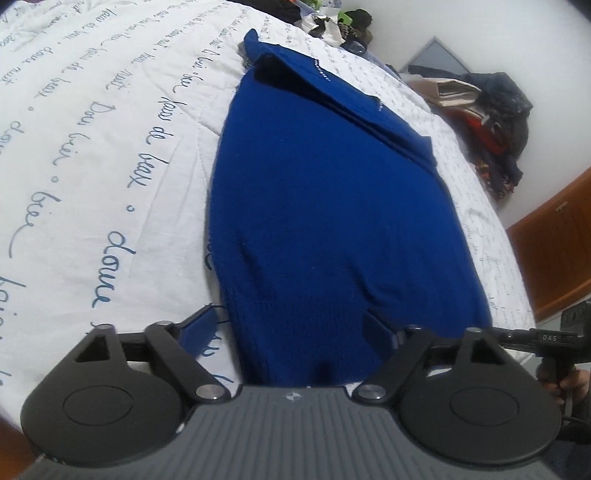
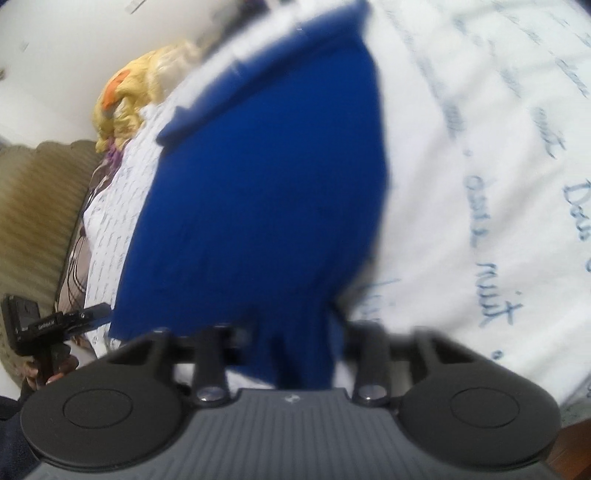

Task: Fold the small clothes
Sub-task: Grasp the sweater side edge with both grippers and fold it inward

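Observation:
A royal-blue knit sweater (image 1: 325, 206) lies on the white bedspread (image 1: 110, 147), one sleeve folded across its far end. My left gripper (image 1: 291, 325) is at the near hem, jaws wide apart, with the cloth lying between the fingers and not pinched. The right wrist view is blurred; it shows the same sweater (image 2: 266, 192). My right gripper (image 2: 291, 332) is at the hem's other corner, and its fingers stand close against a fold of blue cloth. The right gripper also shows at the left wrist view's right edge (image 1: 546, 338).
The bedspread carries blue handwritten lettering. Piles of clothes (image 1: 495, 110) sit past the bed's far right edge, with more clutter (image 1: 332, 18) at the far end. A wooden cabinet (image 1: 554, 240) stands right. A yellow bundle (image 2: 136, 88) and a beige headboard (image 2: 37, 214) lie left.

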`<state>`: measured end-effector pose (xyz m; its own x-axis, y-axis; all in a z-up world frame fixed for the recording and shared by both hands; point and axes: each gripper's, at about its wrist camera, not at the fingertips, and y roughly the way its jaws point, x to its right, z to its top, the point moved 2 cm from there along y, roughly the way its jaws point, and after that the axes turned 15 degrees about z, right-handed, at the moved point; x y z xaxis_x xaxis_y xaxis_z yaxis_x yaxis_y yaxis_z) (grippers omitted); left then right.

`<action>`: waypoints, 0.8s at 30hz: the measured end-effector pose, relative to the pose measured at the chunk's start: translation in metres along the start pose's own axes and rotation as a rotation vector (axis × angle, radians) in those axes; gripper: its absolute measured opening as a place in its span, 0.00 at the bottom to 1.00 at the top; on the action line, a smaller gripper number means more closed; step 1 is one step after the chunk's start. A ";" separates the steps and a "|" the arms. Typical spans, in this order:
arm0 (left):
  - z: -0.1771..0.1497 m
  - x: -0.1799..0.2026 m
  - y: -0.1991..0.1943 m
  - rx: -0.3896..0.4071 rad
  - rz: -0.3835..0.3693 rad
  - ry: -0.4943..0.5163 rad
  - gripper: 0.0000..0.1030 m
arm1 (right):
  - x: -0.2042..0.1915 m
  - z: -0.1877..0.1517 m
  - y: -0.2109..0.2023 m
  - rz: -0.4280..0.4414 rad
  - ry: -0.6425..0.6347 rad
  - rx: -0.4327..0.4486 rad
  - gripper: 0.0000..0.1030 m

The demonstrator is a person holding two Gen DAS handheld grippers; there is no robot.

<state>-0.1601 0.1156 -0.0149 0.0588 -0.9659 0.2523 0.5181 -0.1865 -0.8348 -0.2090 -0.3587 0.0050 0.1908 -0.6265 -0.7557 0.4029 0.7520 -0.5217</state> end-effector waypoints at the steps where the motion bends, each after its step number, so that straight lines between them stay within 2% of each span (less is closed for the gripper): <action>1: 0.001 0.001 0.000 -0.002 0.018 0.013 0.50 | 0.003 -0.003 -0.003 0.008 0.012 0.004 0.26; 2: 0.004 0.001 0.001 -0.017 0.040 0.027 0.15 | 0.005 -0.003 -0.002 0.000 0.018 0.002 0.13; 3: 0.005 0.001 0.004 -0.037 0.068 0.034 0.02 | 0.008 -0.004 -0.003 -0.004 0.025 -0.005 0.10; 7: 0.018 -0.003 0.000 -0.063 0.074 0.037 0.03 | 0.014 -0.001 -0.009 0.072 0.067 0.031 0.07; 9: 0.032 0.001 -0.008 -0.034 0.039 0.040 0.03 | 0.015 0.009 -0.013 0.156 0.100 0.083 0.07; 12: 0.077 0.010 -0.022 0.061 -0.031 0.035 0.03 | 0.007 0.042 -0.016 0.248 0.095 0.153 0.07; 17: 0.189 0.033 -0.017 0.273 -0.112 0.020 0.03 | 0.005 0.148 -0.007 0.393 0.046 0.312 0.06; 19: 0.238 0.044 0.004 0.331 -0.100 0.012 0.03 | 0.012 0.200 0.006 0.408 0.039 0.365 0.06; 21: 0.284 0.055 0.034 0.343 -0.076 -0.004 0.03 | 0.024 0.253 0.022 0.387 0.041 0.404 0.06; 24: 0.343 0.068 0.088 0.361 0.019 -0.007 0.03 | 0.050 0.326 0.062 0.337 0.078 0.461 0.07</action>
<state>0.1826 0.0951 0.0969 0.0769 -0.9670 0.2430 0.7847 -0.0917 -0.6130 0.1175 -0.4105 0.0644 0.3166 -0.3374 -0.8865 0.6832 0.7294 -0.0337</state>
